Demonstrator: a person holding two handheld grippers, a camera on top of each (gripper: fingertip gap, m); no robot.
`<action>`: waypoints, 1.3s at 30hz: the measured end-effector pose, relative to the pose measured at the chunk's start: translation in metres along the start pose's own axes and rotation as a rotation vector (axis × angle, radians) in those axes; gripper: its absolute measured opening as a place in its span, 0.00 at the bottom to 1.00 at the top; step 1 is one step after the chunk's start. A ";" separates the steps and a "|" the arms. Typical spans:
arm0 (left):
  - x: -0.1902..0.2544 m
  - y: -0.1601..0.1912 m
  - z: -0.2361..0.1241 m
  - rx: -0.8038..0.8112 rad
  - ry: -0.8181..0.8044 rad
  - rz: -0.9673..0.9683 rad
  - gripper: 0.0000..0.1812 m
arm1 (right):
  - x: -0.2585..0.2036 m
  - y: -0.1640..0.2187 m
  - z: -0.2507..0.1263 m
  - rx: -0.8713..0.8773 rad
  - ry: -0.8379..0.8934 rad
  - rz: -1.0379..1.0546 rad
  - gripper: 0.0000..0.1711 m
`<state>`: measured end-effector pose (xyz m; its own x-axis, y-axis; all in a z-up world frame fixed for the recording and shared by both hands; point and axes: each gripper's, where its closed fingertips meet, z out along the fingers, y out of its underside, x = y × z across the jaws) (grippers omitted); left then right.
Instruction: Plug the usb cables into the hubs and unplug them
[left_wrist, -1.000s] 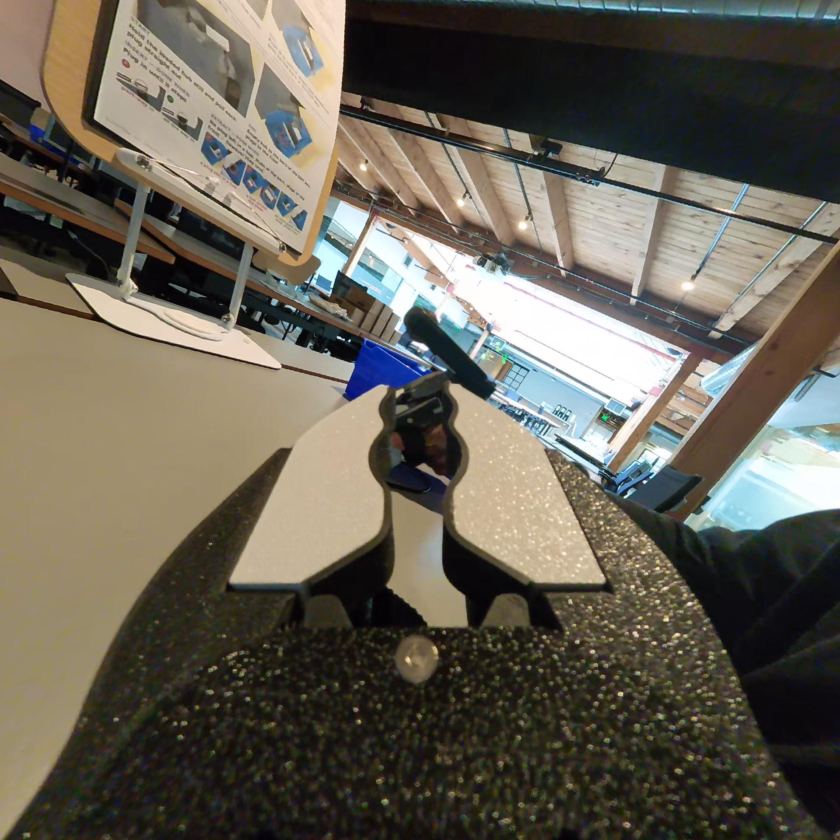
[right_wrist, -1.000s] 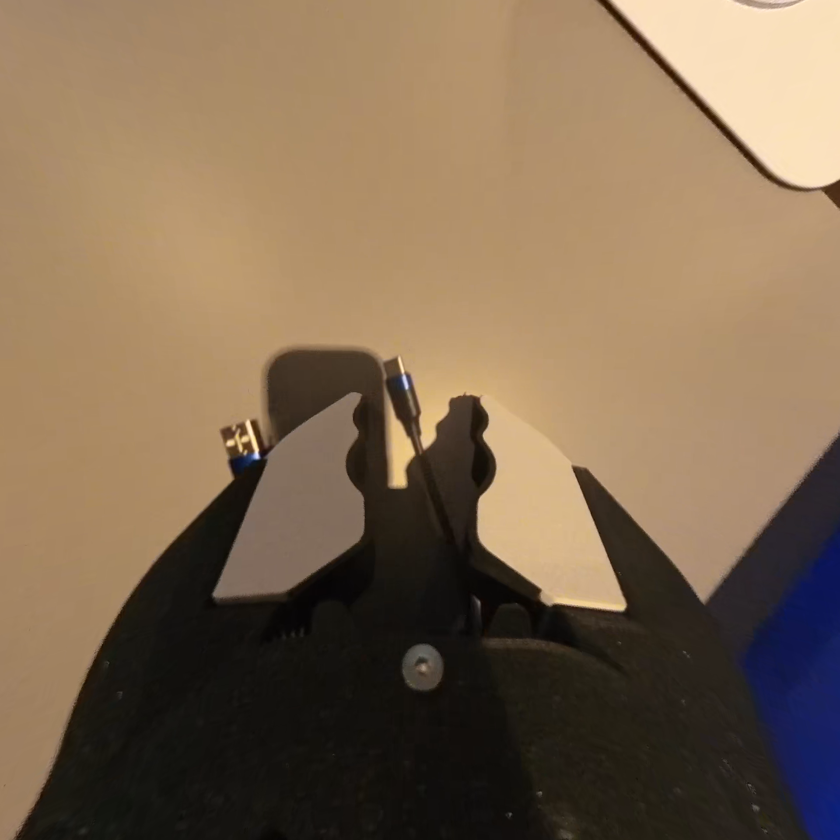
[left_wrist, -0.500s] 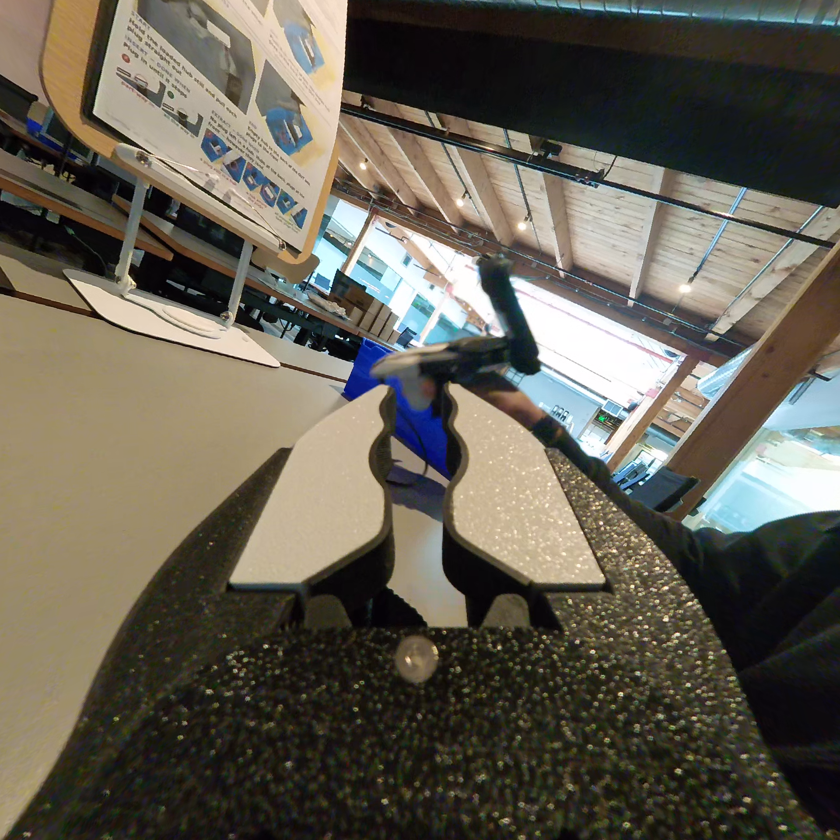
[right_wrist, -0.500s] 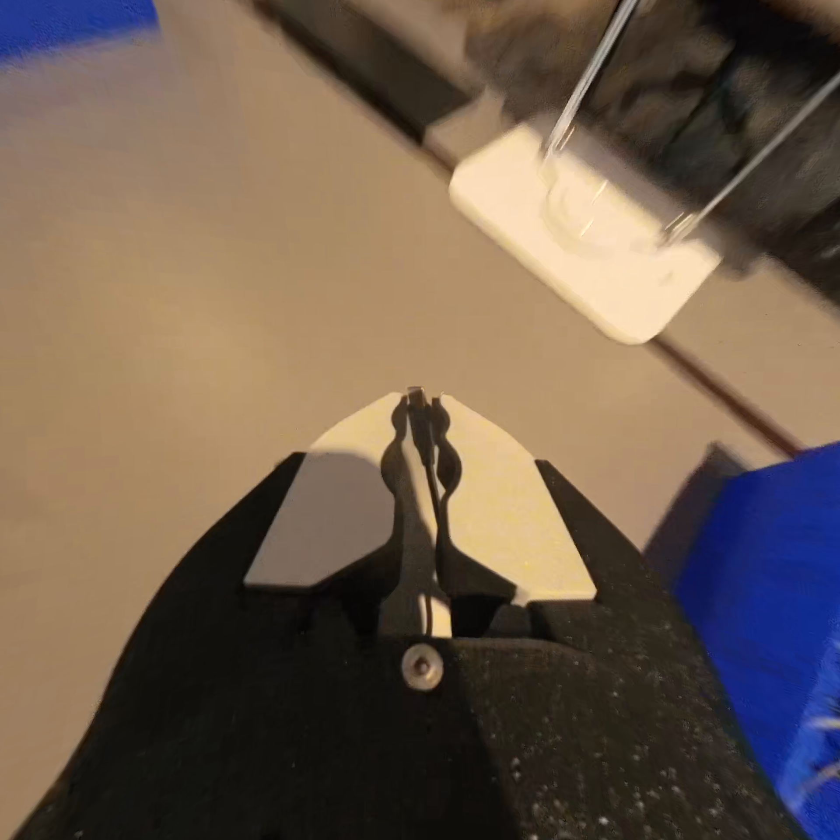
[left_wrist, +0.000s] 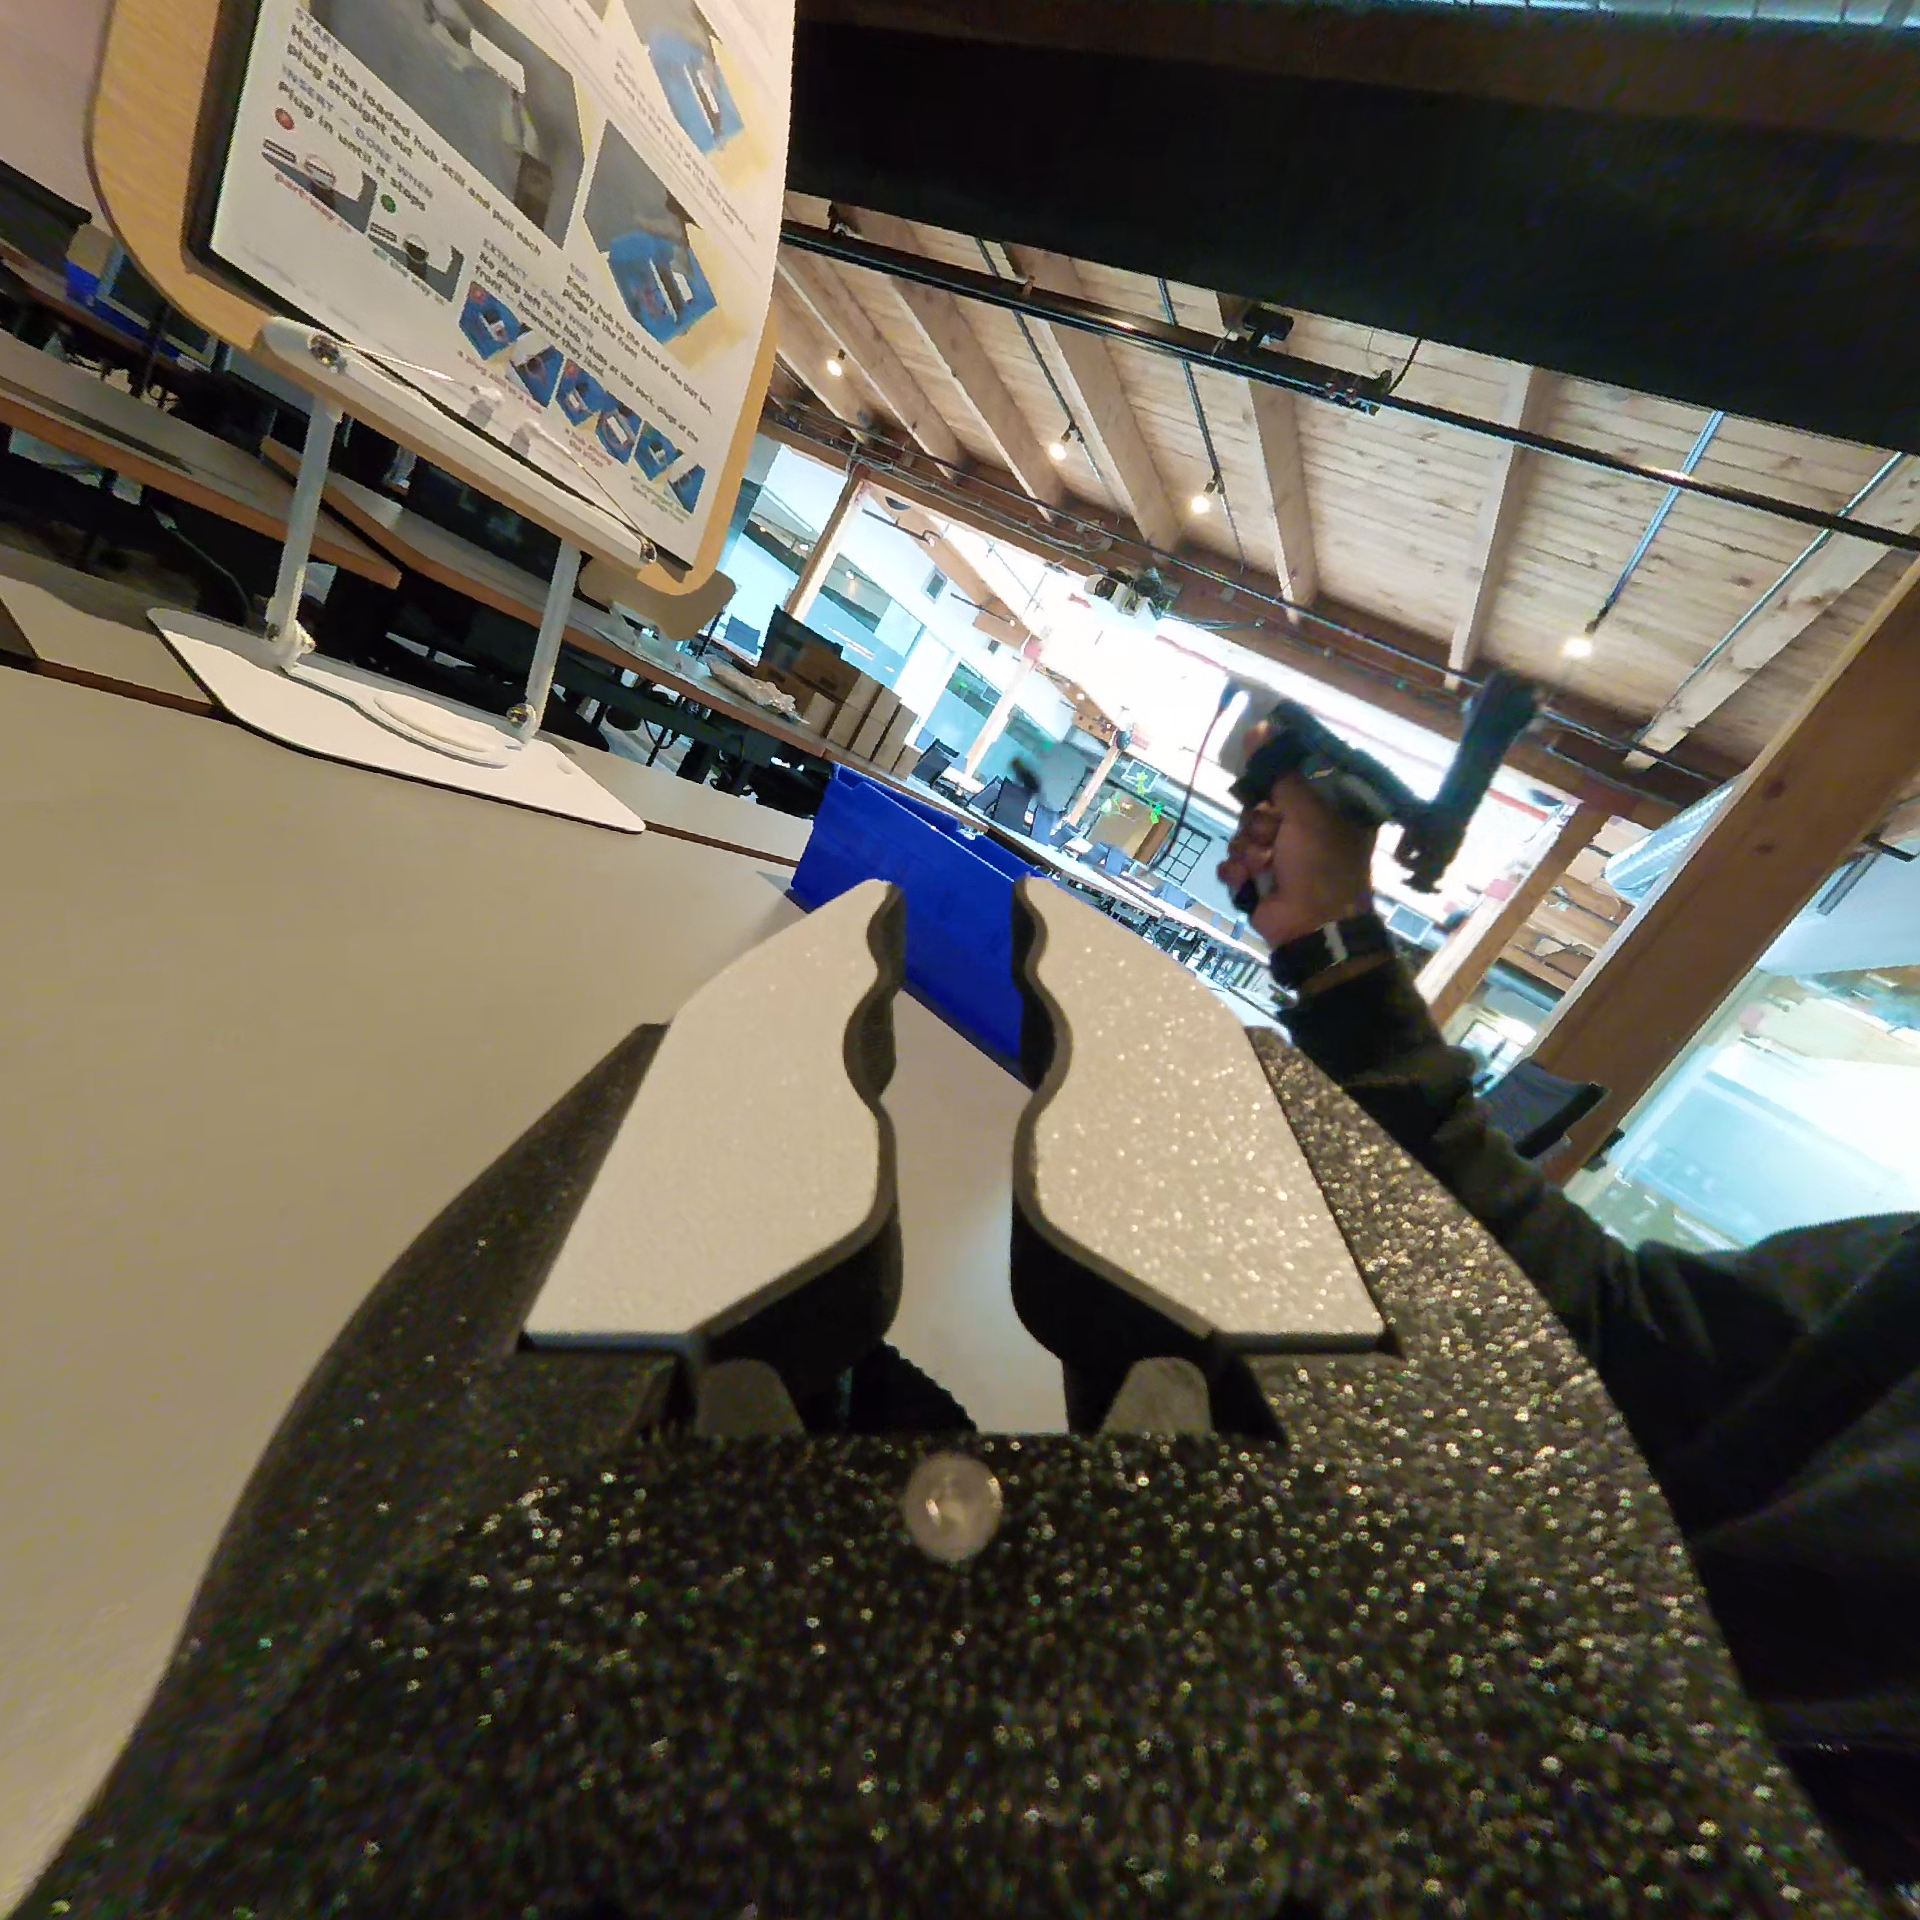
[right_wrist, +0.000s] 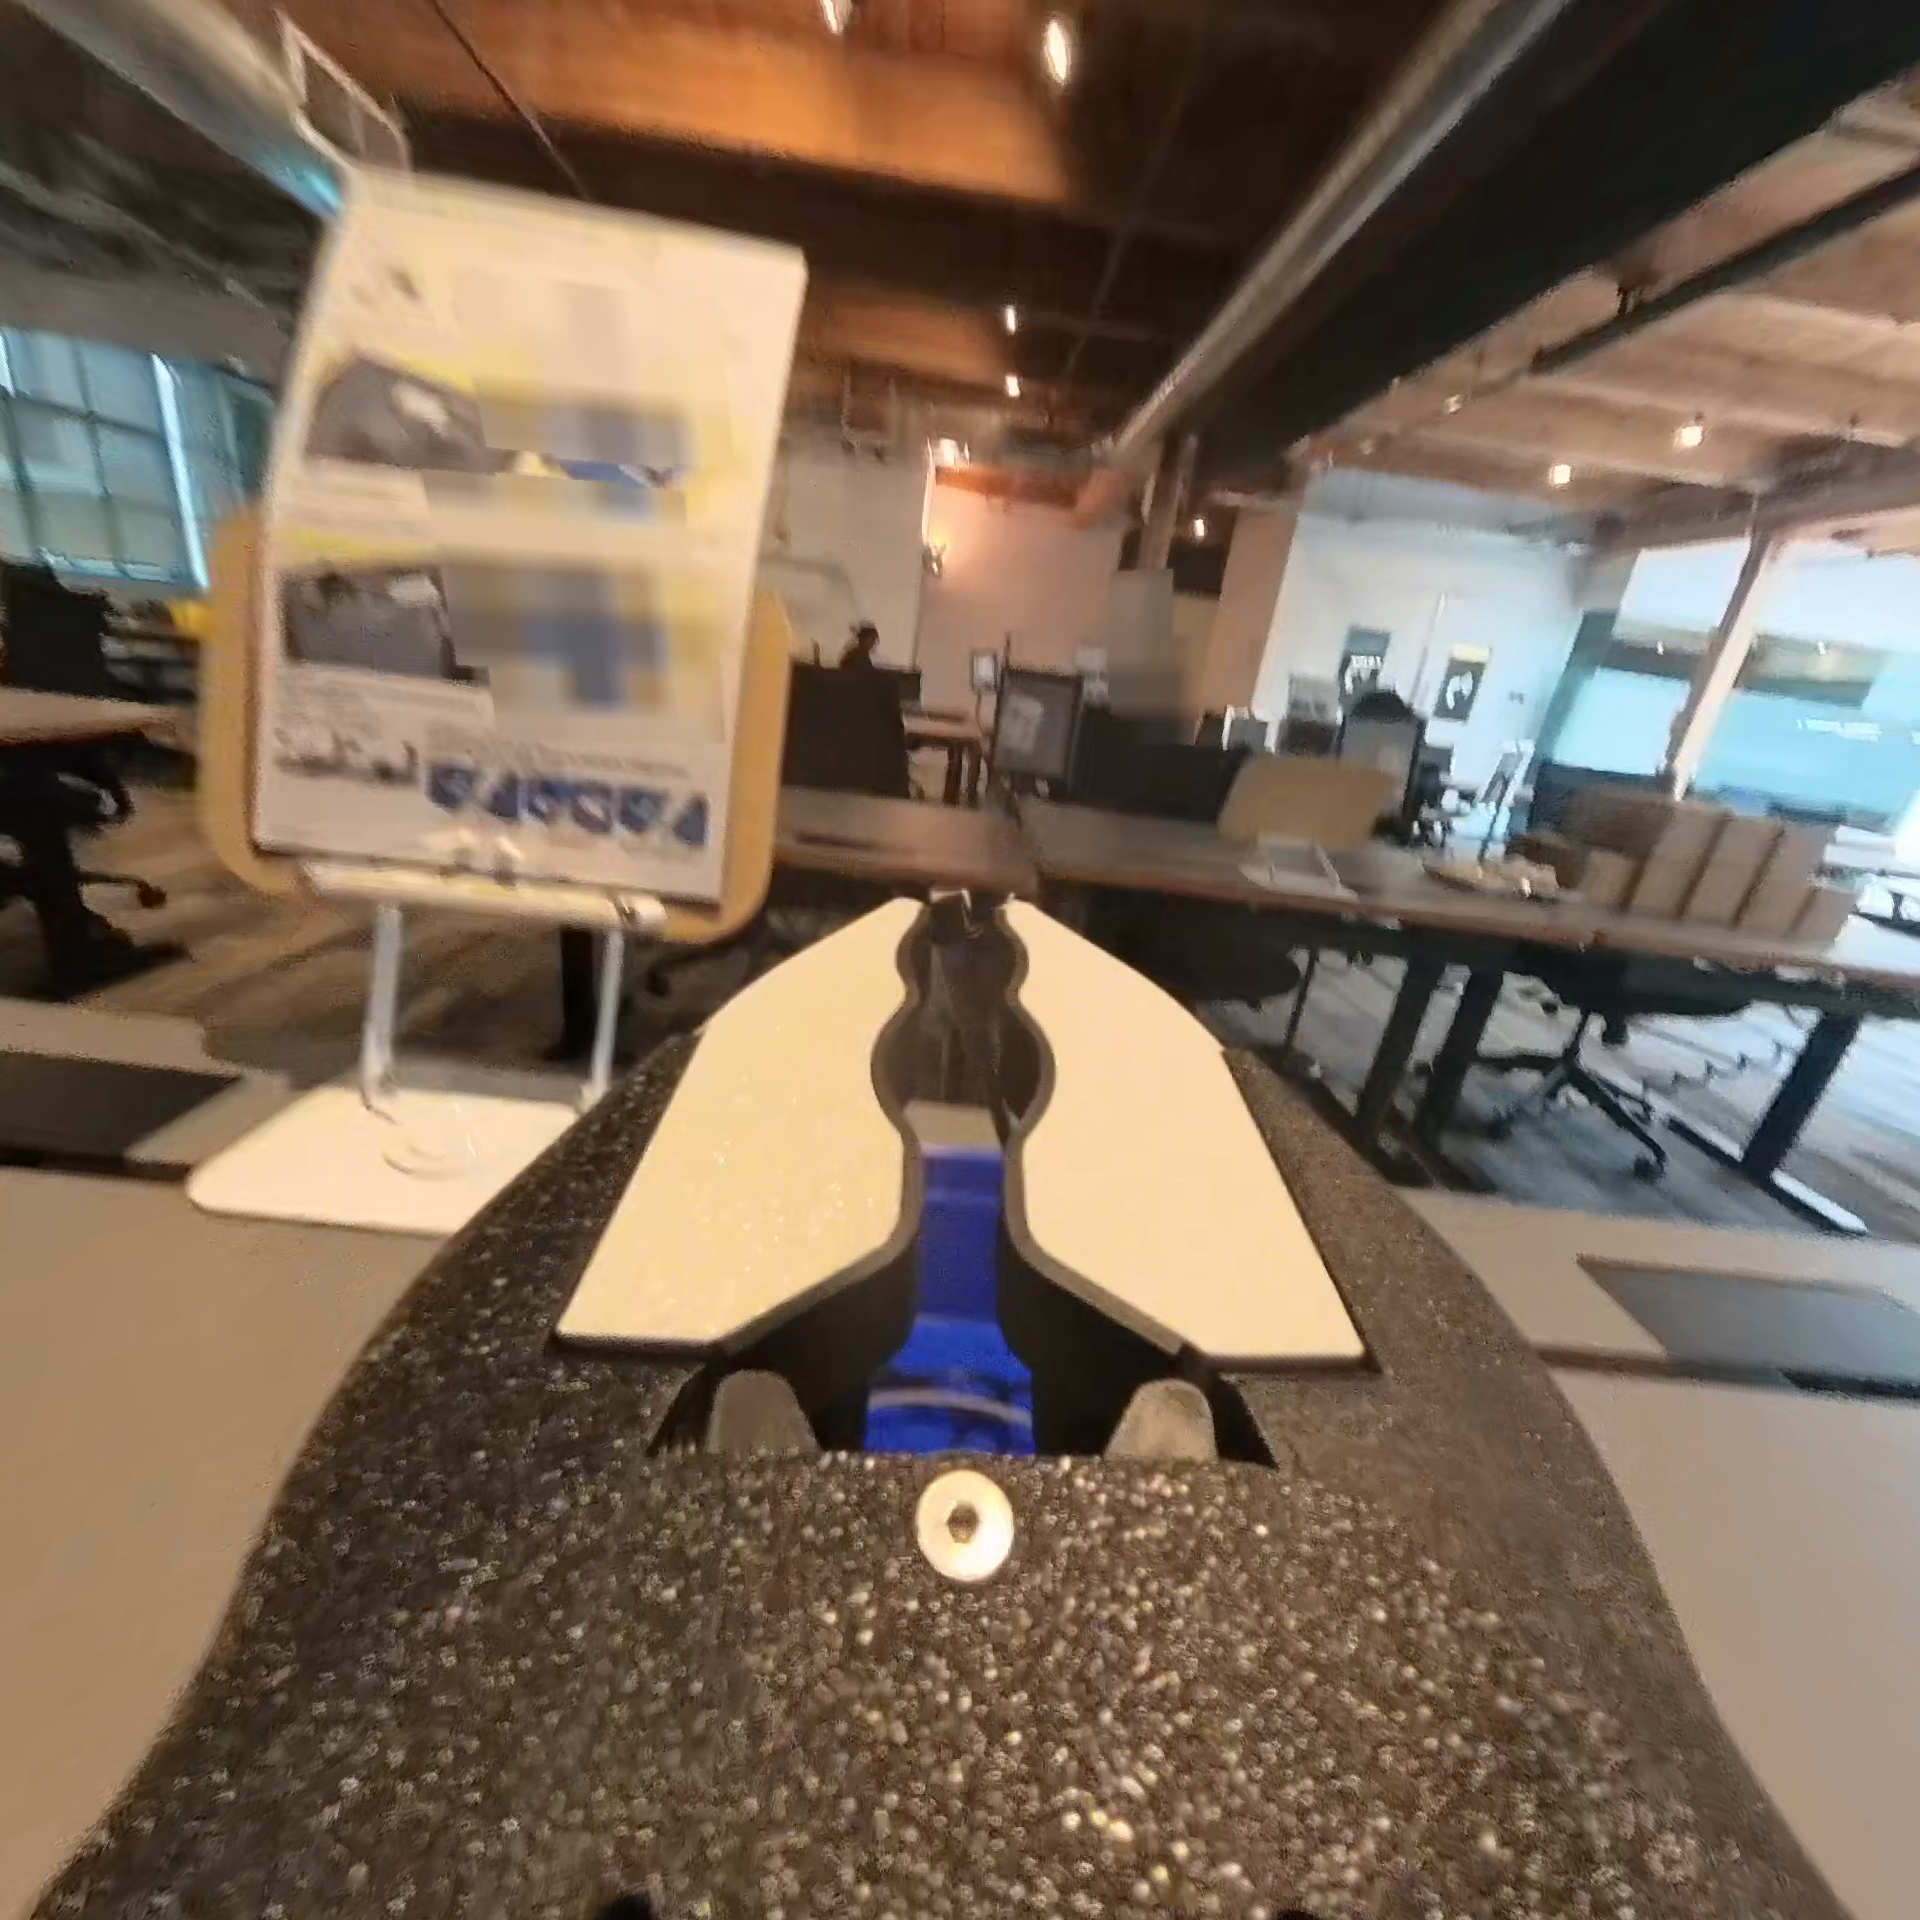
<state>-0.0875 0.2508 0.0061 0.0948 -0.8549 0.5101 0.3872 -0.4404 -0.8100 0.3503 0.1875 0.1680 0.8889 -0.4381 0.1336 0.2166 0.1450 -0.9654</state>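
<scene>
USB cable (right_wrist: 961, 961): dark, thin, with a small metallic plug tip. It sits pinched between the tips of the right gripper (right_wrist: 961, 925). The plug pokes out at 12 o'clock past the fingertips, and the cable's long axis runs back along the finger line toward 6. Fingers nearly closed on it, only a narrow scalloped slot left between them. View is motion-blurred, so plug type not readable.

Left gripper (left_wrist: 956, 904): parted a moderate gap, nothing between the fingers, lying low over the grey table (left_wrist: 312, 987), pointed up and outward.

From the left wrist view, the right gripper and the hand (left_wrist: 1299, 862) holding it are raised in the air at about 2 o'clock, well apart from the left tips. Dark sleeve trails down to 4 o'clock.

Hub: not visible in either view. Cannot tell which way it lies from the plug, and that is the relation the insertion depends on. Judgement: the right gripper, carrying the cable, is the working one; the left gripper is free to brace a hub.

Blue bin (left_wrist: 914, 883): hard plastic, just beyond the left tips at 12; blue also shows under the right gripper.

Surfaces: finger faces flat, pale, fine-grained, with black wavy inner edges; gripper bodies coarse black speckled. Table matte, smooth. Instruction board (right_wrist: 520, 540) on a white stand at 10–11 o'clock.
</scene>
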 end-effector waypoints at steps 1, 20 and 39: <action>0.000 0.000 0.000 0.000 0.000 -0.002 0.10 | 0.004 0.022 0.003 -0.050 0.007 -0.008 0.06; 0.006 0.008 0.003 -0.047 0.022 0.032 0.10 | 0.025 0.175 0.006 -0.480 0.052 -0.093 0.48; 0.024 0.004 -0.027 0.024 -0.266 0.476 0.13 | -0.051 0.104 -0.135 0.054 -0.254 0.050 0.39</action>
<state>-0.1088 0.2211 0.0074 0.4922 -0.8581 0.1465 0.2655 -0.0123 -0.9640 0.2729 0.1053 0.0304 0.9704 -0.1931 0.1448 0.1852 0.2112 -0.9597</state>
